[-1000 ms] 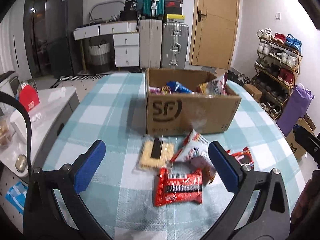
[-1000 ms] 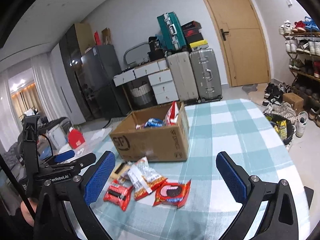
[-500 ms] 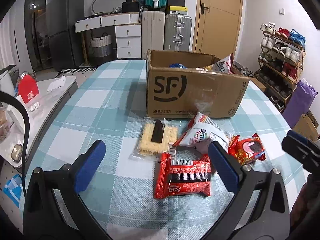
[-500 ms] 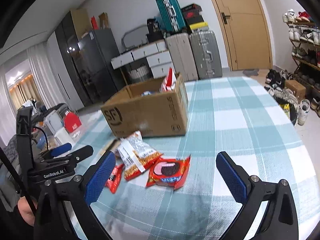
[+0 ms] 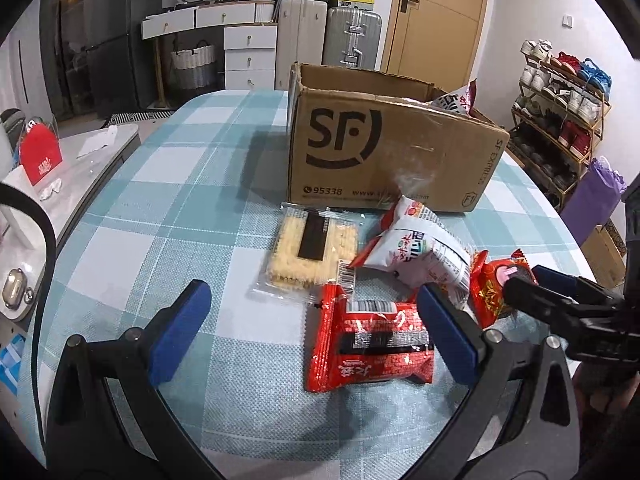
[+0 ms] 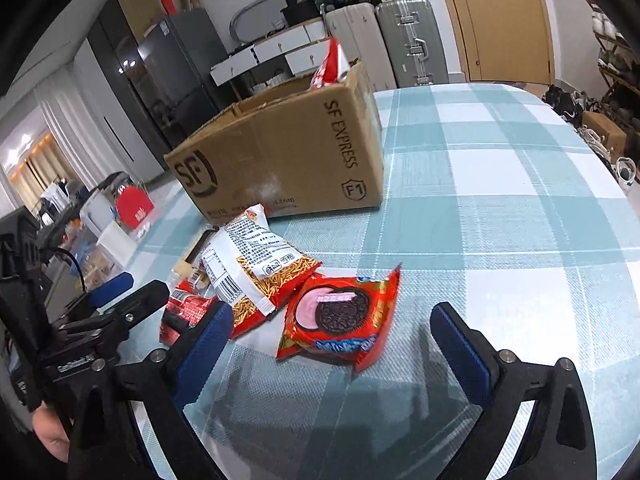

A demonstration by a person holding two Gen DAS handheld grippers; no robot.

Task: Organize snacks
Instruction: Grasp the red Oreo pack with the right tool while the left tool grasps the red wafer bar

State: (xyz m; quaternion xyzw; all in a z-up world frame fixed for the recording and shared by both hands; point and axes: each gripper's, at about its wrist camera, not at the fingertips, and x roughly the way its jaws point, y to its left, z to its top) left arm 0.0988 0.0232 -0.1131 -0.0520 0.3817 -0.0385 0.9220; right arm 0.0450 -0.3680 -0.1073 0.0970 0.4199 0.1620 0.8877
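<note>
On the checked tablecloth (image 5: 152, 184), at twelve o'clock from my left claw (image 5: 312, 326), a cardboard box (image 5: 384, 152) is standing open, with one packet (image 5: 456, 100) poking above its rim at the box's two o'clock corner. Just in front of the box, four snacks are lying loose. A cracker pack (image 5: 310, 252) is sitting at eleven o'clock of the group. A white noodle-snack bag (image 5: 420, 252) is resting beside it at one o'clock, overlapping a red wafer packet (image 5: 368, 344) at six o'clock. A red cookie packet (image 6: 340, 316) is lying at three o'clock, touching the white bag.

I am holding my left claw wide, nothing gripped; its right pad is hovering over the wafer packet's right end. My right claw (image 6: 332, 342) is also standing wide and has just been narrowing a little, its pads either side of the cookie packet without pressing on it.
</note>
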